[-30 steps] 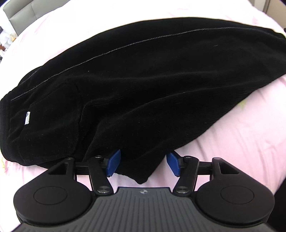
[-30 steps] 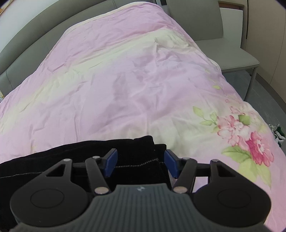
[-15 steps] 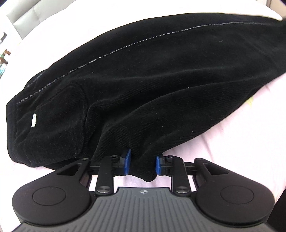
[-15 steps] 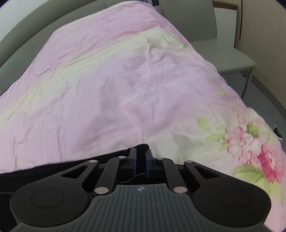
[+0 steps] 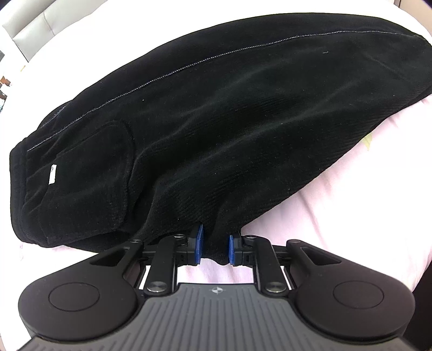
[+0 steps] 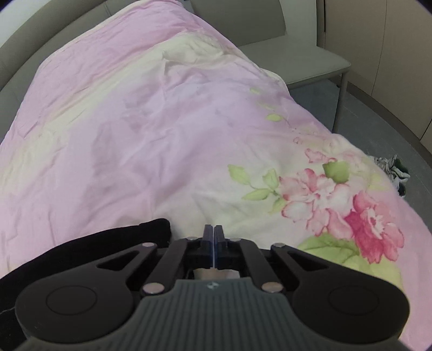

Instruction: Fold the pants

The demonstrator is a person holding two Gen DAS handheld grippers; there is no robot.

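Observation:
Black corduroy pants (image 5: 216, 129) lie across the pink quilt (image 5: 337, 221), waistband and back pocket at the left, legs running to the right. My left gripper (image 5: 215, 243) is shut on the near crotch edge of the pants, with fabric bunched between the blue pads (image 5: 199, 243). In the right wrist view my right gripper (image 6: 213, 243) has its jaws pressed together. A black pants end (image 6: 113, 245) shows just left of it. Whether fabric is pinched there is hidden.
The pink floral quilt (image 6: 151, 140) covers the bed ahead of the right gripper. A grey chair (image 6: 291, 59) stands past the bed's far right corner. Shoes (image 6: 394, 170) lie on the floor at the right. A grey headboard (image 5: 32, 24) shows at the top left.
Both grippers went from open to closed. The left closed on the pants' near edge and lifted it slightly. The right closed fully at the pants end and shifted right.

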